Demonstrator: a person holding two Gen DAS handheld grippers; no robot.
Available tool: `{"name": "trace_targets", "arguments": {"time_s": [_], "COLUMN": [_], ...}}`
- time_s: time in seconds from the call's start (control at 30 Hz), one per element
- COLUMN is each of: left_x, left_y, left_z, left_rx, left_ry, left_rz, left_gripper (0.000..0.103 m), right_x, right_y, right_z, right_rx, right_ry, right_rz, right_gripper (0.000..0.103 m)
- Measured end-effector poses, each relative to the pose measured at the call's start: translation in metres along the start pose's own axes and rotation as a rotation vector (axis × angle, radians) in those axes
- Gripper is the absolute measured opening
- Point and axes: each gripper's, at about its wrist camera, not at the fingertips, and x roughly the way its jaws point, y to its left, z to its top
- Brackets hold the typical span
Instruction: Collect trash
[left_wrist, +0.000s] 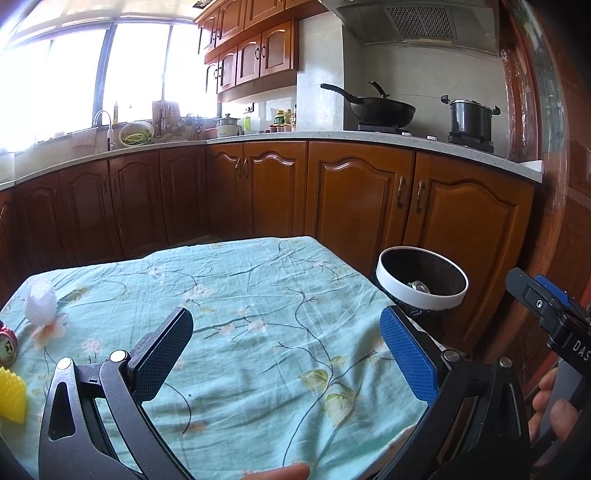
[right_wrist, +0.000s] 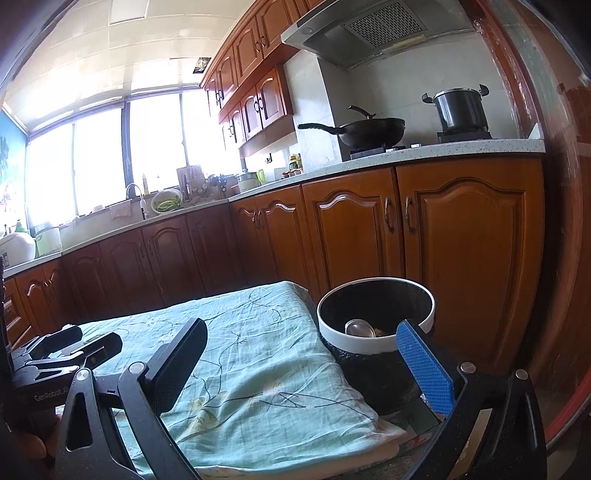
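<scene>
Both tools hang over a table draped in a pale green floral cloth (left_wrist: 258, 288). The left gripper (left_wrist: 286, 354) has its jaws spread wide with nothing between them, and the right gripper (right_wrist: 310, 365) is likewise wide apart and empty. A round black waste bin with a white rim (left_wrist: 424, 299) stands just beside the table's right edge, a silver drink can (right_wrist: 359, 328) lying inside. At the cloth's left edge rest a white foam fruit net (left_wrist: 40, 301), a red can (left_wrist: 6, 345) and a yellow spiky piece (left_wrist: 13, 397).

"DAS" on right gripper (left_wrist: 554, 317) body; "GenRobot.AI" on left gripper (right_wrist: 55, 369) body.
</scene>
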Motion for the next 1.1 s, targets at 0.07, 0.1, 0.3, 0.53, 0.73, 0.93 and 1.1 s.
{"name": "trace_targets", "arguments": {"time_s": [0.07,0.1,0.3,0.53,0.73,0.93,1.1], "left_x": [0.0003,0.0004,0.0007,-0.0013,-0.0022,-0.0023,-0.0026], "left_y": [-0.0002,-0.0002,-0.0002,-0.0021,-0.005,-0.0048,-0.0068], "left_z": [0.0007,0.0008,0.0005,-0.0001,-0.0008,-0.0006,-0.0009], "left_rx": [0.002,0.002,-0.004,0.004,0.015,0.015,0.019], "left_ry": [-0.001,-0.001,-0.001,-0.013,-0.018,-0.017,-0.015], "left_rz": [0.005,0.006,0.014,0.016,0.024,0.019,0.021], "left_gripper": [0.103,0.103,0.103,0.103,0.103,0.103,0.103], "right_x": [0.0014,0.0015,0.0031,0.0037,0.0039,0.004,0.004], "right_y": [-0.001,-0.0009,-0.001,-0.0005,-0.0014,-0.0009,-0.002], "right_z": [0.0004,0.0003,0.0004,0.0006,0.0007,0.0006,0.0008], "right_rx": [-0.001,-0.002,-0.003,0.0,0.002,0.003,0.004], "right_ry": [0.002,0.003,0.005,0.007,0.007,0.007,0.005], "right_rz": [0.003,0.005,0.013,0.02,0.027,0.028,0.03], "right_gripper": [0.103,0.103,0.103,0.103,0.103,0.103,0.103]}}
